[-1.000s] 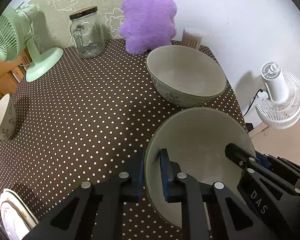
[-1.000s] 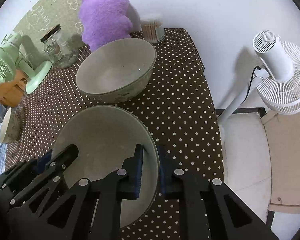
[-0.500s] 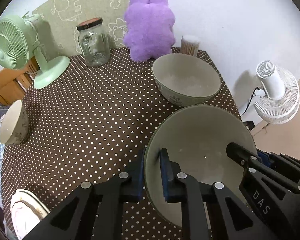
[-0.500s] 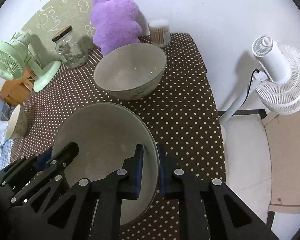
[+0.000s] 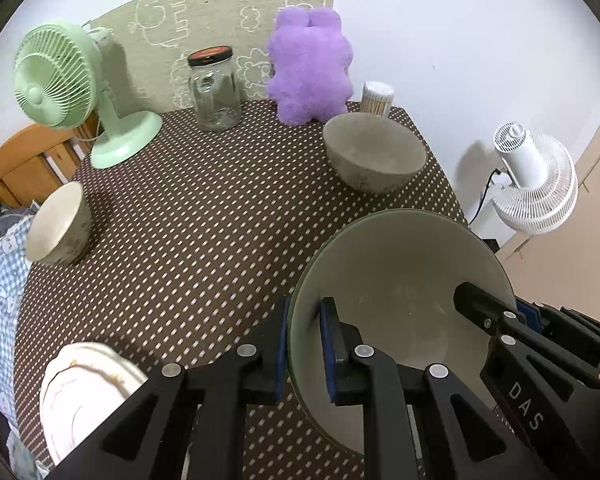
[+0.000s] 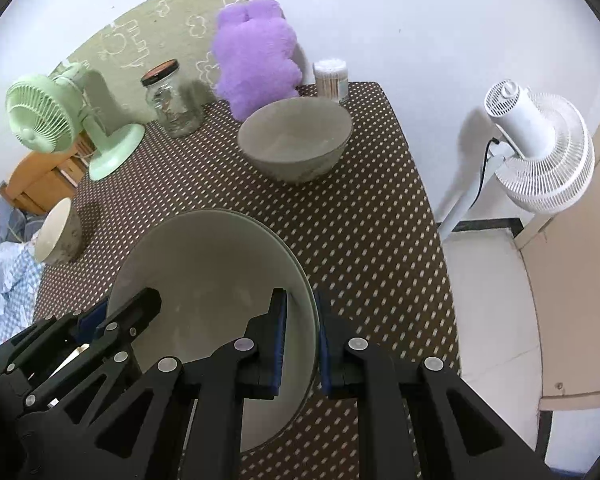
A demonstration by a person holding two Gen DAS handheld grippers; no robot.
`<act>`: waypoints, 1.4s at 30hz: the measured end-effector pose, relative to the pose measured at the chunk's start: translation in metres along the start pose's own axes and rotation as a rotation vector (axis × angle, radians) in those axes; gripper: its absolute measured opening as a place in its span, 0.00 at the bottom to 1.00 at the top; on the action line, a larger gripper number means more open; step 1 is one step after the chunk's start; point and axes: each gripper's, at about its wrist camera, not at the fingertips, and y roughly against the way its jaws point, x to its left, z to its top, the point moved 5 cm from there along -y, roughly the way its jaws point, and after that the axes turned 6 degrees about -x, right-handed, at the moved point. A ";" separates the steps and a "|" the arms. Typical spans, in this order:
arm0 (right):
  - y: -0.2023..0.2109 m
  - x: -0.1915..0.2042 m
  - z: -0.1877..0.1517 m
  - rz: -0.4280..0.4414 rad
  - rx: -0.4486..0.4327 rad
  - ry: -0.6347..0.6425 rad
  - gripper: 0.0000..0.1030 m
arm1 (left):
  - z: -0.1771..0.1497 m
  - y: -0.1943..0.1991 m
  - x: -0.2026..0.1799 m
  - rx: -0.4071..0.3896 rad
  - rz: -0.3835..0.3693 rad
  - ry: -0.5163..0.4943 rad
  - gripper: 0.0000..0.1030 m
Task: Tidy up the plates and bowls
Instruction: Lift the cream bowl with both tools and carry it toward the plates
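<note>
A large grey-green bowl [image 5: 400,280] is held in the air between both grippers. My left gripper [image 5: 304,340] is shut on its left rim. My right gripper [image 6: 302,328] is shut on its right rim; the bowl also shows in the right wrist view [image 6: 208,272]. A second large bowl [image 5: 374,152] stands on the dotted table near the far right, also in the right wrist view [image 6: 296,140]. A small cream bowl [image 5: 58,224] lies tilted at the left edge. A white plate [image 5: 84,392] sits at the near left.
At the back of the brown dotted table [image 5: 204,216] stand a green desk fan [image 5: 60,84], a glass jar [image 5: 216,88], a purple plush toy [image 5: 310,64] and a toothpick holder [image 5: 376,98]. A white floor fan [image 6: 536,144] stands to the right of the table.
Both grippers have lifted the held bowl higher and drawn back. The table, the second bowl and the back items now look smaller and farther off.
</note>
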 end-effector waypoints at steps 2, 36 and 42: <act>0.007 0.008 -0.008 0.002 0.000 -0.002 0.16 | -0.008 0.007 0.006 0.002 0.000 -0.004 0.12; 0.013 0.053 -0.127 -0.059 0.130 -0.039 0.16 | -0.119 0.019 0.054 0.117 -0.055 -0.032 0.13; 0.015 0.055 -0.130 -0.067 0.126 -0.030 0.16 | -0.120 0.020 0.054 0.120 -0.057 -0.037 0.13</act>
